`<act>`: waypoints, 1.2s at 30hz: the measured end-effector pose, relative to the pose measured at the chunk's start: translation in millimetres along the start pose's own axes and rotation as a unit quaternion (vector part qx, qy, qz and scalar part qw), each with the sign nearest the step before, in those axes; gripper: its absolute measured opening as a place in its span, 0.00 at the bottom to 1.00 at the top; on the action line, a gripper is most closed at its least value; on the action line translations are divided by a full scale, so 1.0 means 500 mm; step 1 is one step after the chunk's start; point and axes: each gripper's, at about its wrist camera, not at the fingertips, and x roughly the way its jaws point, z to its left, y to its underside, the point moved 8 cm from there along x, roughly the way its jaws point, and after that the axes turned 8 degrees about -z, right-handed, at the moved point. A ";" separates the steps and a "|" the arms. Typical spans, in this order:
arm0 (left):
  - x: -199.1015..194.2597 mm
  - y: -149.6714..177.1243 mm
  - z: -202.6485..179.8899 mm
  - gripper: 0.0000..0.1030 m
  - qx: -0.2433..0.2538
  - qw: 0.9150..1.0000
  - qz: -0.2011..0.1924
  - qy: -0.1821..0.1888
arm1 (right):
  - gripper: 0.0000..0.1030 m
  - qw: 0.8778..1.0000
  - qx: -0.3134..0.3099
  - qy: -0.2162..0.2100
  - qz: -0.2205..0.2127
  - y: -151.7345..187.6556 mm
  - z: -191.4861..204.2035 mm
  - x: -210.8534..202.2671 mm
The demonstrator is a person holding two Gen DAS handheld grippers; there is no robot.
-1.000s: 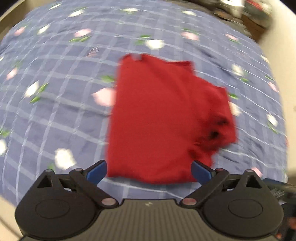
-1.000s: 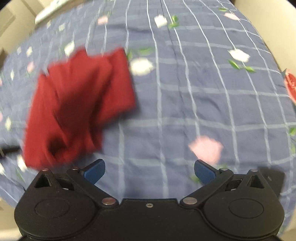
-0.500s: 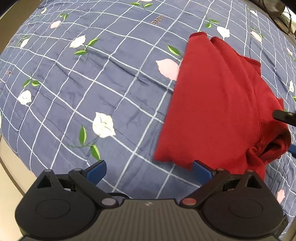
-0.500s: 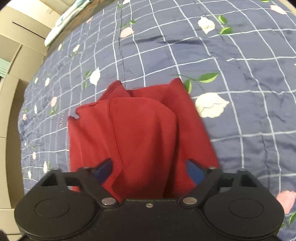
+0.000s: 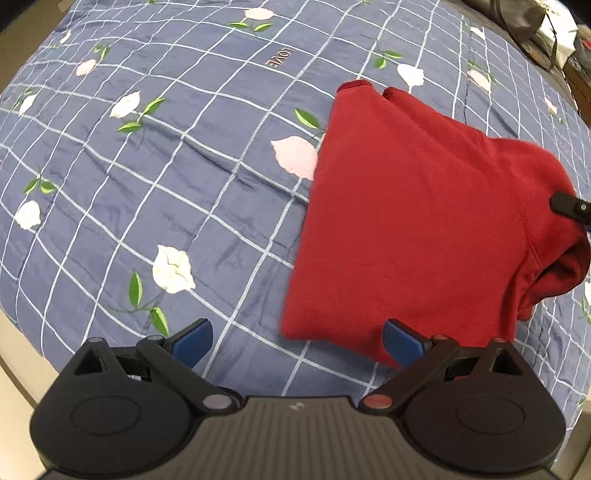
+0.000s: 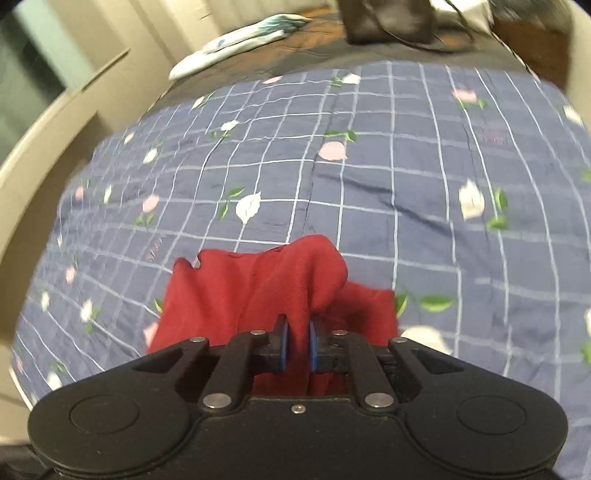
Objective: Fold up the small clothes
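The red garment (image 5: 417, 229) lies partly folded on a blue quilt (image 5: 166, 177) crossed by a pale grid and scattered with white and pink flowers and green leaves. From where the left gripper (image 5: 297, 341) sits, the garment is ahead and off to its right, with the near hem just in front of its right finger; that blue pad (image 5: 400, 341) overlaps the cloth's corner in the view, though I cannot tell whether it touches. The left gripper is spread wide, its two blue pads far apart and nothing between them; its other pad (image 5: 194, 338) sits over bare quilt. The word LOVE (image 5: 280, 58) is stitched on the quilt well ahead of it.

The right gripper (image 6: 296, 345) is pinched down on the red garment (image 6: 258, 291): its blue pads (image 6: 281, 345) stand close together with a bunch of red fabric squeezed between them, and the cloth rises in a hump just ahead of the fingertips before spreading out flat to the left and right. In the left wrist view a black part of that right gripper (image 5: 570, 203) shows at the far right edge of the garment, where the fabric bunches into a rolled fold.

Beyond the right gripper the quilt (image 6: 406, 177) stretches away to a dark strip of bedding, with a white and teal cloth (image 6: 236, 44) lying far ahead to the left and a dark bag (image 6: 388, 18) at the far end. That view is somewhat blurred.
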 end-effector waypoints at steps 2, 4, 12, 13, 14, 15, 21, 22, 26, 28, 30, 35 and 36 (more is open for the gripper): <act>0.002 0.002 -0.005 0.98 0.007 1.000 0.004 -0.002 | 0.11 1.000 -0.017 0.018 0.004 0.000 -0.011 0.006; 0.001 0.004 -0.008 0.98 0.011 1.000 0.005 -0.001 | 0.10 0.999 -0.004 0.038 0.009 0.006 -0.040 0.013; 0.018 0.019 -0.005 0.98 0.019 0.999 0.021 -0.015 | 0.24 0.996 0.002 0.074 0.058 0.061 -0.107 0.040; 0.023 0.021 -0.005 0.98 0.020 0.999 0.025 -0.020 | 0.32 0.995 0.003 0.077 0.058 0.065 -0.109 0.039; 0.027 0.023 -0.004 0.98 0.022 0.999 0.029 -0.023 | 0.36 0.995 0.006 0.083 0.056 0.068 -0.112 0.036; 0.031 0.024 -0.004 0.98 0.023 0.999 0.033 -0.027 | 0.45 0.995 0.009 0.085 0.055 0.073 -0.113 0.030; 0.046 0.030 -0.007 0.98 0.030 0.998 0.048 -0.038 | 0.77 0.995 -0.013 0.075 0.060 0.127 -0.097 0.012; 0.048 0.031 -0.008 0.98 0.032 0.997 0.050 -0.041 | 0.77 0.994 -0.025 0.082 0.067 0.141 -0.098 0.014; 0.048 0.032 -0.010 0.98 0.041 0.996 0.056 -0.047 | 0.85 0.988 -0.007 0.132 0.082 0.182 -0.141 0.015; 0.038 0.031 -0.010 0.98 0.043 0.996 0.054 -0.051 | 0.87 0.987 0.022 0.138 0.085 0.189 -0.161 0.012; 0.024 0.029 -0.010 0.98 0.044 0.997 0.048 -0.049 | 0.90 0.987 0.024 0.135 0.085 0.189 -0.164 0.009; -0.007 0.020 -0.008 0.98 0.051 0.997 0.035 -0.045 | 0.93 0.986 0.026 0.145 0.081 0.193 -0.161 -0.007; -0.014 0.018 -0.007 0.98 0.052 0.997 0.031 -0.043 | 0.94 0.985 0.032 0.147 0.079 0.195 -0.161 -0.015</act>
